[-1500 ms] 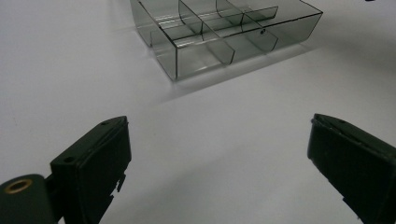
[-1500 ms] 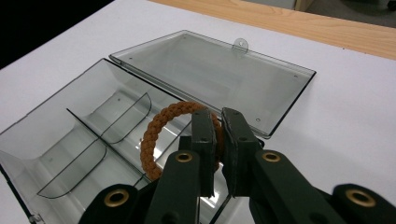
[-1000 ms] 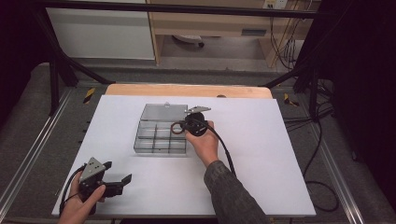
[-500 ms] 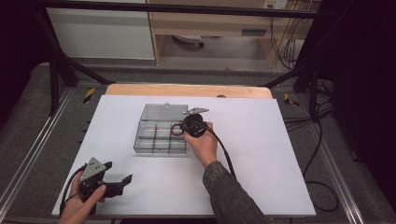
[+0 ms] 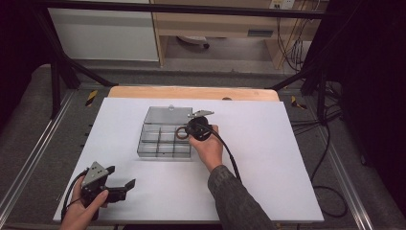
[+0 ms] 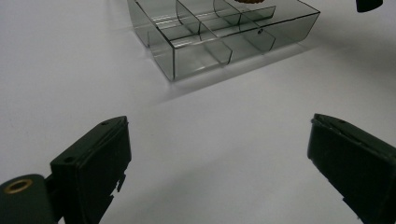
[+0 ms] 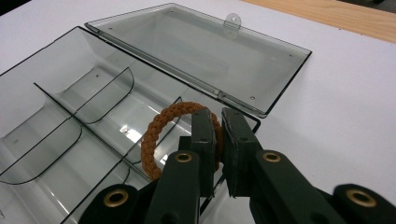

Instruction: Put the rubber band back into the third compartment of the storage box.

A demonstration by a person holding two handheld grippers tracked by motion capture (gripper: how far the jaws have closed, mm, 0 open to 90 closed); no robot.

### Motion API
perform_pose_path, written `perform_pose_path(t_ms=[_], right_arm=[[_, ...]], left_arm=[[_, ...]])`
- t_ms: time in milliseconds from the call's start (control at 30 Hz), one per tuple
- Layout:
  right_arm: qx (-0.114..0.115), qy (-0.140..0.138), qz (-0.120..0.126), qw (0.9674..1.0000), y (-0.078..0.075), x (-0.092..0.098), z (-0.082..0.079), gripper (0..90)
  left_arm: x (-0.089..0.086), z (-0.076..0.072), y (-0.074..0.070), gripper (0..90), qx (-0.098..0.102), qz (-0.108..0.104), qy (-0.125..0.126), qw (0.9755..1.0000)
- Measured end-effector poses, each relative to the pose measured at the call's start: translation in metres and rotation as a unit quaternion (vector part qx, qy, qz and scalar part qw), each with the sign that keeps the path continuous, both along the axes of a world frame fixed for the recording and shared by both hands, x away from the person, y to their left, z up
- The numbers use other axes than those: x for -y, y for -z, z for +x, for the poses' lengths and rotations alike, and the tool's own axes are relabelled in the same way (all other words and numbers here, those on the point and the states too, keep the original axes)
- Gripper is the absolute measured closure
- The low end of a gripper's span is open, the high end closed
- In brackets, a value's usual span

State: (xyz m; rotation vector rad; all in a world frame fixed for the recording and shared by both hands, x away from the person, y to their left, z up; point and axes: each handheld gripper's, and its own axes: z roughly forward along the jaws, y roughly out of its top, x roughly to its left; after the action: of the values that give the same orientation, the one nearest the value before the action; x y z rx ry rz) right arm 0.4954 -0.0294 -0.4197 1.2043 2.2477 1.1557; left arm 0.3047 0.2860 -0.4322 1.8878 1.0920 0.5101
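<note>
**Bracelet held over the open organizer box**

Bracelet aside, the largest thing is the white table (image 5: 268, 158), with a wooden strip along its far edge. On its middle sits the clear organizer box (image 5: 163, 141), lid (image 7: 201, 51) laid open on the far side. The left gripper (image 5: 119, 188) rests near the left corner, jaws wide apart on nothing. The right gripper (image 7: 218, 140) is clamped on the brown braided bracelet (image 7: 156, 135), above a right-hand compartment.
</note>
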Motion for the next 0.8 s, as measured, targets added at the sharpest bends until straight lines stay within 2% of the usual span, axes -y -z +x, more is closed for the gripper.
perform_pose_path(t_ms=[233,800], right_arm=[[0.004,-0.009,0.01,0.9999,-0.0005,-0.003,-0.0017,77.7],[0.011,-0.007,0.02,0.9997,-0.0028,-0.0035,-0.0035,77.3]], left_arm=[[0.0001,0.0,0.0,6.2,0.0,0.0,0.0,1.0],[0.0002,0.0001,0.0002,6.2,0.0,0.0,0.001,1.0]])
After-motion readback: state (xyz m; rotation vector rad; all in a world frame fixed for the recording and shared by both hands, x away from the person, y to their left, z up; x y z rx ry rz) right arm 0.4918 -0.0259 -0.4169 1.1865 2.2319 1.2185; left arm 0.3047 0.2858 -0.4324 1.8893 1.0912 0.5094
